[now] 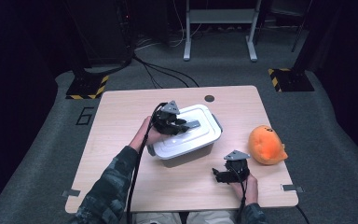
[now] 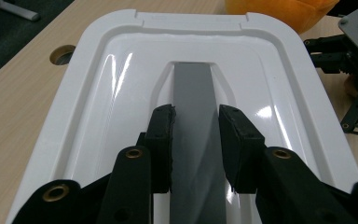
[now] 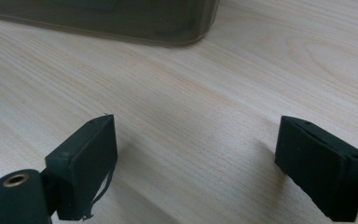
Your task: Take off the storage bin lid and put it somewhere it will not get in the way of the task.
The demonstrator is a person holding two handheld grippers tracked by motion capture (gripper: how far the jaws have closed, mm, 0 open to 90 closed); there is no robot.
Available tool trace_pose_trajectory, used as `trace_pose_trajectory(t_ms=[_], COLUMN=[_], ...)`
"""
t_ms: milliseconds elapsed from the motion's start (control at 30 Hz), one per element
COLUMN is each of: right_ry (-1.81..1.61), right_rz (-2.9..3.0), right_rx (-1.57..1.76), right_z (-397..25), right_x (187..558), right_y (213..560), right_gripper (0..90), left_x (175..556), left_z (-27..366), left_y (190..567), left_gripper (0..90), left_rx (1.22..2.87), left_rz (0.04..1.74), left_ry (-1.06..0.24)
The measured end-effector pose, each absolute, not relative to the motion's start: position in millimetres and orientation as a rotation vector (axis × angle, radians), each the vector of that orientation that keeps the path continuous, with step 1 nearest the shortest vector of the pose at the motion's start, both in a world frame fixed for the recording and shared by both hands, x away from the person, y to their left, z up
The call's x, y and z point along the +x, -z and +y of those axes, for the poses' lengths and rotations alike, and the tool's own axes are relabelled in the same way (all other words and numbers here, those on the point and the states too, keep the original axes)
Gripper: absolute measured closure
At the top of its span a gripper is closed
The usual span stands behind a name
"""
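Observation:
A grey box with a white lid (image 1: 200,137) stands in the middle of the table. My left gripper (image 1: 188,125) lies over the lid, and in the left gripper view its jaws (image 2: 196,122) press on either side of the lid's grey handle strip (image 2: 193,88). My right gripper (image 1: 220,176) rests low near the table's front edge, right of the box. It stands open (image 3: 196,154) over bare wood, with the box's grey wall (image 3: 121,18) just ahead. An orange plush toy (image 1: 266,144) sits to the right of the box.
The wooden table (image 1: 121,121) has a round cable hole (image 1: 209,98) near its far edge. Dark carpet, cables and a metal stand's legs (image 1: 219,32) lie beyond. Bare wood lies left of the box and along the front.

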State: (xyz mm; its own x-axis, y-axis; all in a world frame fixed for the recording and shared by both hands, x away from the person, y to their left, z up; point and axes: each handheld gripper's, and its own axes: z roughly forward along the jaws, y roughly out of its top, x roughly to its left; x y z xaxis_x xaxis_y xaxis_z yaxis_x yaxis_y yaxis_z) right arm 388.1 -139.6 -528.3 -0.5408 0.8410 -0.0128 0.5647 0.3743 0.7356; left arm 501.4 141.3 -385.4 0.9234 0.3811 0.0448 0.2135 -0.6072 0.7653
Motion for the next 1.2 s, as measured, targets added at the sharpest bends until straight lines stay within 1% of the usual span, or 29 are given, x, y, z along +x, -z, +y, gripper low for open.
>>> trace_pose_trajectory(t_ms=[100,200,567,933,1033,1067,1200], right_ry=[-0.964,-0.964,-0.957,-0.955,-0.951,-0.948,-0.944], right_rz=[2.249,2.24,2.253,2.252,2.253,2.261,2.266], right_rx=[1.234,1.246,1.231,1.232,1.244,1.233,1.218], right_z=[-138,-137,-139,-138,-138,-138,-137], right_x=[388,389,390,390,390,391,390], right_y=[529,529,529,529,529,529,529], right_gripper=[5.6,4.5,4.4,3.6,2.2,0.1,0.0], left_x=[501,500,497,494,494,493,493], left_z=[142,143,150,164,169,172,178], left_y=[383,381,375,368,366,364,362], left_gripper=[66.5,66.5,66.5,66.4,66.4,66.4,66.4], left_rx=[2.241,2.231,2.217,2.191,2.189,2.19,2.186], left_rz=[0.419,0.427,0.45,0.48,0.486,0.499,0.517], left_ry=[-0.254,-0.254,-0.272,-0.305,-0.315,-0.316,-0.323])
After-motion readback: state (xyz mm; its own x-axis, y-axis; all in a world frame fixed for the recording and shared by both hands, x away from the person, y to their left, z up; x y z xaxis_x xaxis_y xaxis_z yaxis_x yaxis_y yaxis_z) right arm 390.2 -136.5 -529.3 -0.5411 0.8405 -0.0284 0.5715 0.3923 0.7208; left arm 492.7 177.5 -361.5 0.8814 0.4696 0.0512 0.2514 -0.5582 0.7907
